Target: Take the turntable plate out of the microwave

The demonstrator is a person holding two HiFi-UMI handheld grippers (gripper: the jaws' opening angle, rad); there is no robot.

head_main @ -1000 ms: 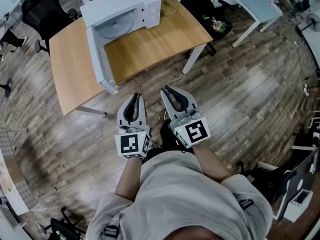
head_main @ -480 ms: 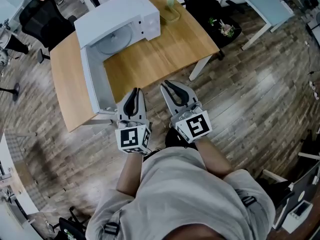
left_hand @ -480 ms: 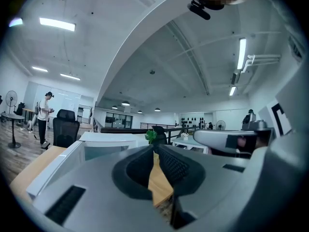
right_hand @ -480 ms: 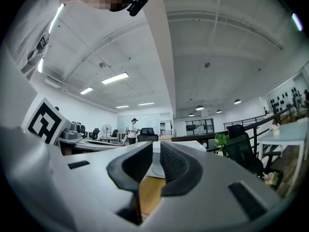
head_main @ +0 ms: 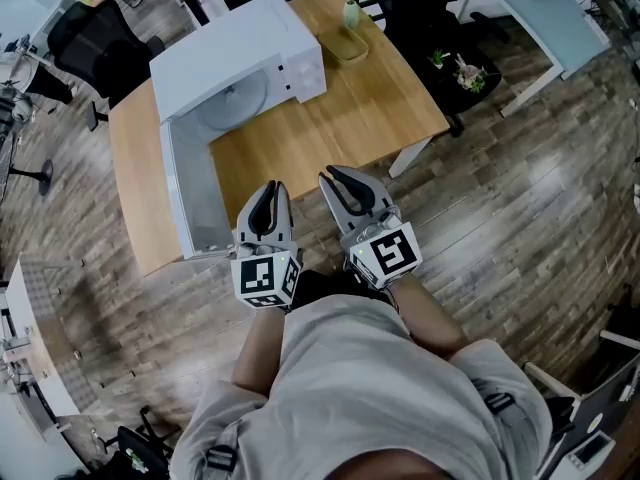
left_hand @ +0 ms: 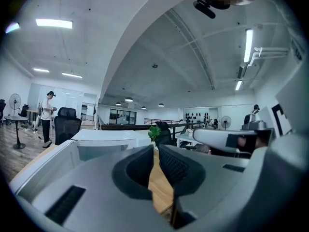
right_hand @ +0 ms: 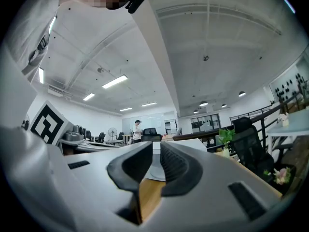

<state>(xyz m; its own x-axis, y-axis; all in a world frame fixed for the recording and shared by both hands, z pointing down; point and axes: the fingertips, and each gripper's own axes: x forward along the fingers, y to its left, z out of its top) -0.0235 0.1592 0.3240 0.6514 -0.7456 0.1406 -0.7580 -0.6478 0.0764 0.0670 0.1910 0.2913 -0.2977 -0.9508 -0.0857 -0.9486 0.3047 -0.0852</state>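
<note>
While turntable plate [head_main: 238,94] sits in open microwave [head_main: 235,38], your left gripper [head_main: 270,188] and right gripper [head_main: 337,176] show jaws slightly apart; both empty.

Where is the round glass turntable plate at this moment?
Head view, upper left: the round glass turntable plate lies inside the open white microwave on the wooden table.

Pale round turntable plate [head_main: 238,101] lies flat inside the white microwave [head_main: 240,40] — its door [head_main: 188,193] swung open.
</note>
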